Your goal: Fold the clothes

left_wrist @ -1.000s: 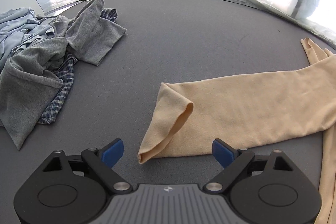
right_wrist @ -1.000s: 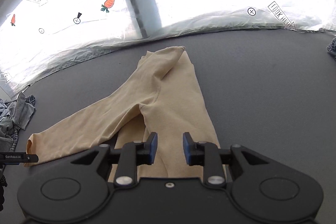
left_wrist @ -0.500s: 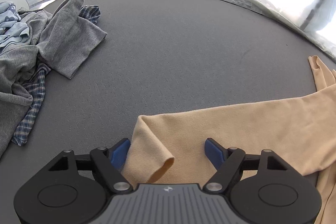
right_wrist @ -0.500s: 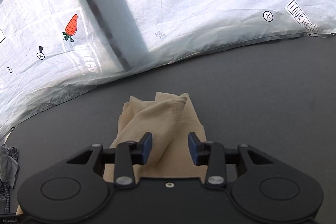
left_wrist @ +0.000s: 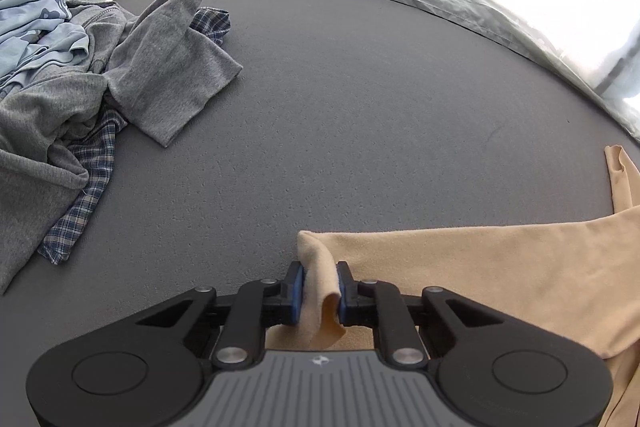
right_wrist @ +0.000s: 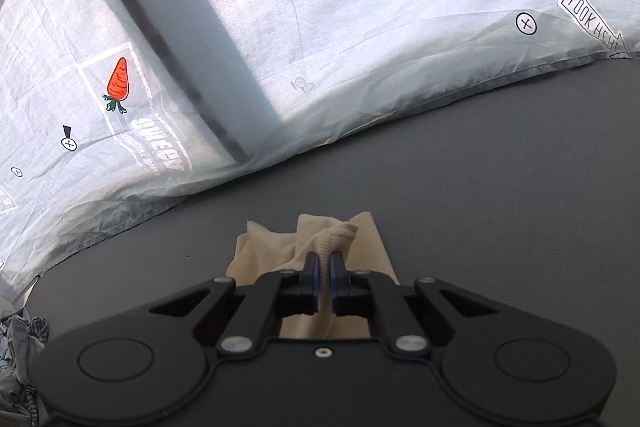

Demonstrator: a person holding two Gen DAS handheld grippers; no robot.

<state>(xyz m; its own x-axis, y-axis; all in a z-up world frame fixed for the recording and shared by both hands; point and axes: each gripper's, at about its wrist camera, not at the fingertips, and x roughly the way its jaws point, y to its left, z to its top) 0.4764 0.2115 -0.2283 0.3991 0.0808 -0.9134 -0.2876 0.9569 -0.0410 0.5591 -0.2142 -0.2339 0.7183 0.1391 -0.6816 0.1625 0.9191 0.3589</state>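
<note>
Item: one tan, soft-knit long-sleeved garment [left_wrist: 500, 267], lying flat on the dark grey, fine-pebbled table surface [left_wrist: 360, 99]. In my left wrist view a long limb of it ran from the right edge toward the middle, its end bunched into a small upright fold. In my right wrist view another end [right_wrist: 320, 239], with a ribbed hem, rose in a rumpled peak.

Surface and room: the grey mat was bordered at its far side by a crinkled, translucent white plastic sheet [right_wrist: 360, 27], brightly backlit, printed with an orange carrot [right_wrist: 118, 83], small crossed-circle marks and an arrow label. A dark upright bar [right_wrist: 160, 39] showed through the sheet.

Tongs: my left gripper [left_wrist: 320, 291] pointed steeply down, its blue-padded black fingers clamped on the sleeve end. My right gripper [right_wrist: 325, 279] pointed down at a shallower slant, its pads pinched tight on the ribbed hem.

Other stock: a heap of unfolded clothes at the far left of the mat, well apart from the tan piece, comprising a grey marl knit top [left_wrist: 160, 67], a blue-and-white checked woven shirt [left_wrist: 84, 203] and a pale blue crumpled garment [left_wrist: 36, 27].
</note>
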